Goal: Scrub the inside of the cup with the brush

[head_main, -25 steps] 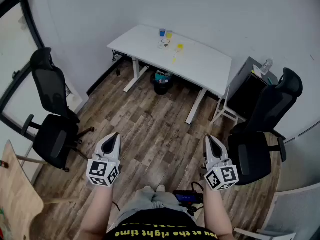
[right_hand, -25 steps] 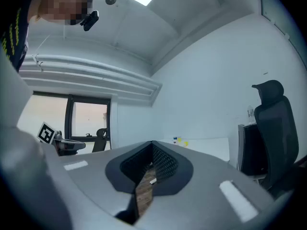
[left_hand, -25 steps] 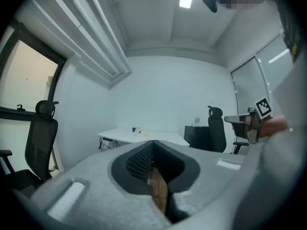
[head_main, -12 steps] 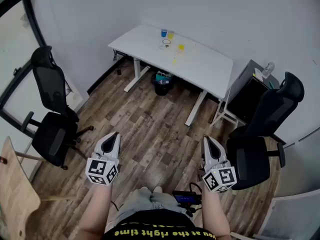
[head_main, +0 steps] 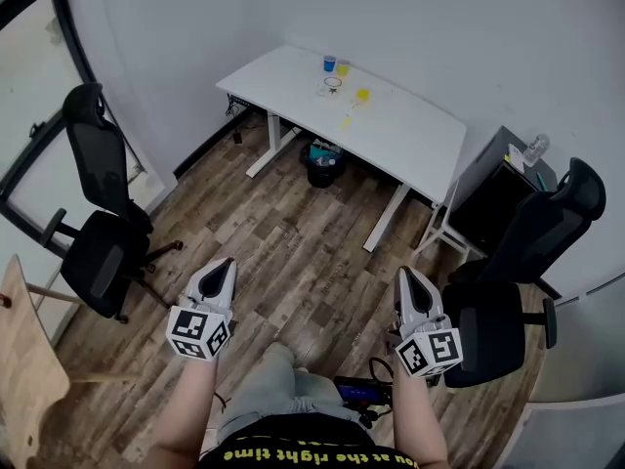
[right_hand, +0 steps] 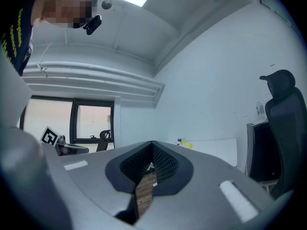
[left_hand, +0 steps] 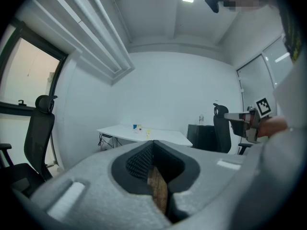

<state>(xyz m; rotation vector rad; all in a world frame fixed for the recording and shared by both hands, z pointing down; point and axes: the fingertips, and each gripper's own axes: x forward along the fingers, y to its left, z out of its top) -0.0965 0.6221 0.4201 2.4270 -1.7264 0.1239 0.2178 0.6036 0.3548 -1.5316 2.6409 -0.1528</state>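
Far ahead in the head view, a white table (head_main: pixel 410 135) carries a blue cup (head_main: pixel 330 63), a yellow cup (head_main: pixel 343 67), a clear glass (head_main: pixel 334 83) and a yellow brush (head_main: pixel 359 97). My left gripper (head_main: pixel 228 263) and right gripper (head_main: pixel 403 273) hang low over the wooden floor, well short of the table. Both point toward it, shut and empty. In the left gripper view the shut left gripper (left_hand: pixel 153 143) faces the table (left_hand: pixel 158 136) with the small cups (left_hand: pixel 136 126). In the right gripper view the right gripper (right_hand: pixel 152 143) is shut, and the cups (right_hand: pixel 182 141) are tiny.
Black office chairs stand at the left (head_main: pixel 98 223) and right (head_main: pixel 518 262). A black cabinet (head_main: pixel 493 189) with a bottle (head_main: pixel 533 149) sits right of the table, and a dark bin (head_main: pixel 320 160) under it. A wooden chair (head_main: pixel 24 360) is at the lower left.
The person has stepped forward, with one leg now ahead. The chairs have slid outward and down in the view. Both grippers stay shut and keep their places before the body.
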